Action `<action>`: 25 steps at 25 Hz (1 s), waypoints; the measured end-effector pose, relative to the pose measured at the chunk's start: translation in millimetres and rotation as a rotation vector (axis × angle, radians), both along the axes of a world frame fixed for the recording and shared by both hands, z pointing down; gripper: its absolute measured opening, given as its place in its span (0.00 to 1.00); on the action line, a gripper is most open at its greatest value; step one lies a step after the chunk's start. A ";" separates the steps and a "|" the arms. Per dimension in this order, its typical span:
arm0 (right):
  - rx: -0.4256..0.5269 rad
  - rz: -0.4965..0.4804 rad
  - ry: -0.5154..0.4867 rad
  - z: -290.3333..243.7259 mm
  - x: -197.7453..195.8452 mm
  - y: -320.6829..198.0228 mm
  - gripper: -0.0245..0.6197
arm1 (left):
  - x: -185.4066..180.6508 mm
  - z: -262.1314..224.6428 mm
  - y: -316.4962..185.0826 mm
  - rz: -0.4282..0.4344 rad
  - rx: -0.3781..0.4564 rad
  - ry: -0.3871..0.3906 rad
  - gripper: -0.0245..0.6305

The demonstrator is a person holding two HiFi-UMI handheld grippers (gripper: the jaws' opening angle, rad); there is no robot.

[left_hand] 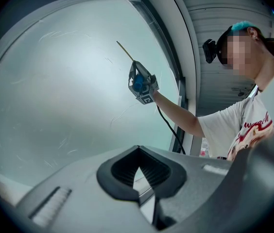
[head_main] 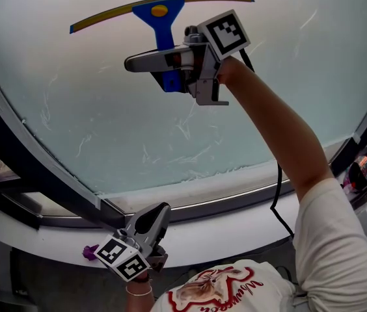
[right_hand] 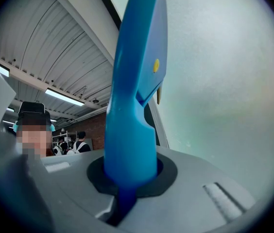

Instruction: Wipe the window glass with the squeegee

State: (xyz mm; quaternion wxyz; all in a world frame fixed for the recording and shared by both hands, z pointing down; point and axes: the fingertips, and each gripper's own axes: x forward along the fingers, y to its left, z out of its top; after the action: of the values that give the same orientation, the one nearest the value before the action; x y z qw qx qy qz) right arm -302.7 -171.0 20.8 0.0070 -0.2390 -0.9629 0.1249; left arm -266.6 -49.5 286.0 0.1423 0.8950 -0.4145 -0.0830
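A person is reaching up with the squeegee (head_main: 161,18), setting its long blade flat across the upper window glass (head_main: 92,116), seemingly at the top of a stroke. The right gripper (head_main: 146,62) is clamping the blue handle low down, which is giving it leverage to press the blade on. The left gripper (head_main: 151,223) is hanging by the sill (head_main: 235,229), jaws closed on nothing, likely clear of the wiping path.
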 end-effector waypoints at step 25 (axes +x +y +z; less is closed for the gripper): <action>0.016 -0.002 0.001 45.4 0.2 -0.9 0.09 | -1.2 8.5 -7.2 -0.003 -0.026 0.001 0.04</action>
State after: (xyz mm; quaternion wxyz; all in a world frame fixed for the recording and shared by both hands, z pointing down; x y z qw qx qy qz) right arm -302.5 -171.8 66.2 0.0093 -0.2398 -0.9637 0.1173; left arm -267.9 -56.7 294.4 0.1541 0.8924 -0.4168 -0.0780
